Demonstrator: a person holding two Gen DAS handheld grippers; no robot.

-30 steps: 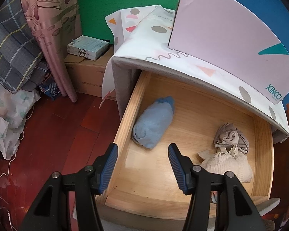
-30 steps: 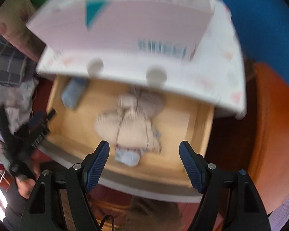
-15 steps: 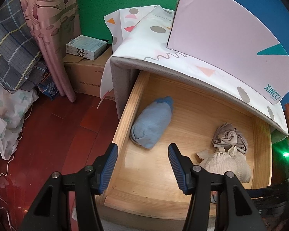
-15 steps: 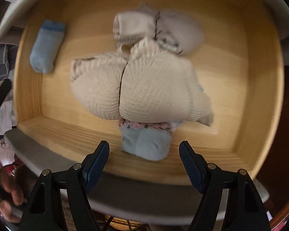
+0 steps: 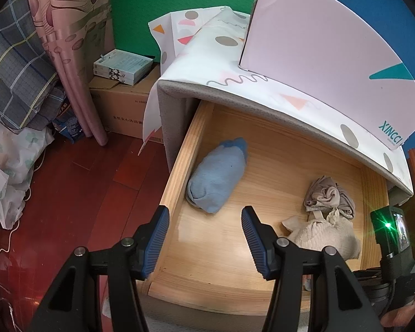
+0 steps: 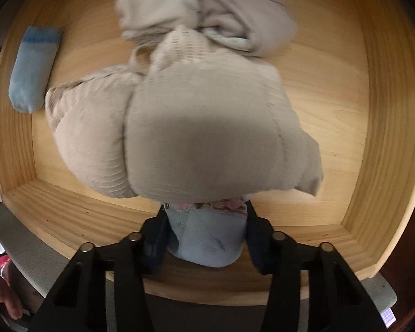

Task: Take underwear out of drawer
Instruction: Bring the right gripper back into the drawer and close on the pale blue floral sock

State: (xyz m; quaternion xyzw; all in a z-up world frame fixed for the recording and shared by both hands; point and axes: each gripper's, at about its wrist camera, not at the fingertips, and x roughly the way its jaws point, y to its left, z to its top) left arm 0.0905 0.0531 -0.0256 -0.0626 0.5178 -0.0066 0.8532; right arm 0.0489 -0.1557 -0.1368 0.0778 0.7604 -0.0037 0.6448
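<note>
My right hand-held gripper (image 6: 206, 238) is closing on the soft, light blue underwear (image 6: 207, 244) at the front of the drawer (image 6: 373, 110), under the beige clothes (image 6: 201, 138), so I pinch its thick bunched middle.

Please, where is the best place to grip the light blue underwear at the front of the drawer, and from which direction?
Grip the free light blue end of the underwear from above. Its floral-trimmed edge is tucked under the beige bra, so only the part by the drawer front wall is exposed. The right tongs already straddle it, closing.
</note>
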